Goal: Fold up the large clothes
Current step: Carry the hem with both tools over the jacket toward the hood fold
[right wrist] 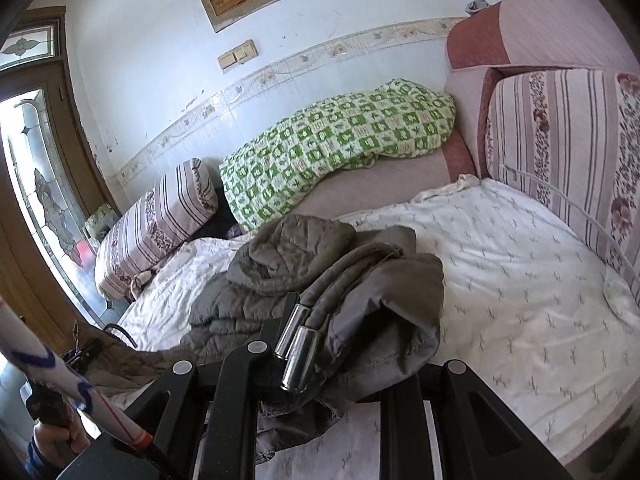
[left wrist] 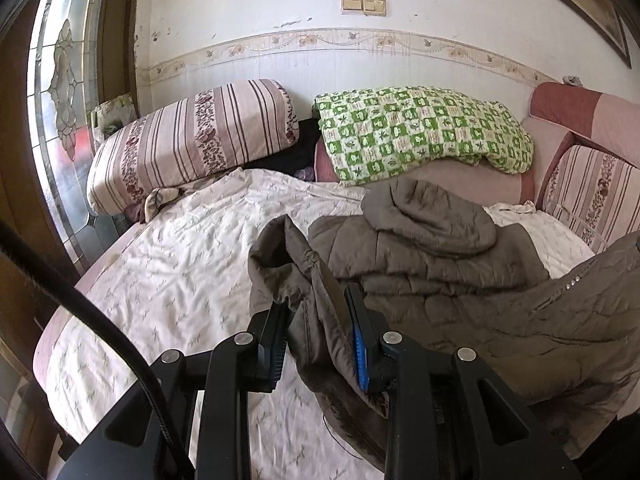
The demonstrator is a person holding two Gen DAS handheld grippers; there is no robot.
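While the jacket (left wrist: 420, 264) drapes the bed (left wrist: 180, 272), both grippers' jaws pinch its edges.

One jacket (left wrist: 420, 264), two striped pillows (left wrist: 192, 140), one green quilt (left wrist: 424, 132)

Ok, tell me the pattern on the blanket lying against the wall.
Green-and-white checks on the blanket, clearest in the left wrist view.

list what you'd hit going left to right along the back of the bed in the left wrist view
glass door → striped pillow → green checked quilt → pink headboard
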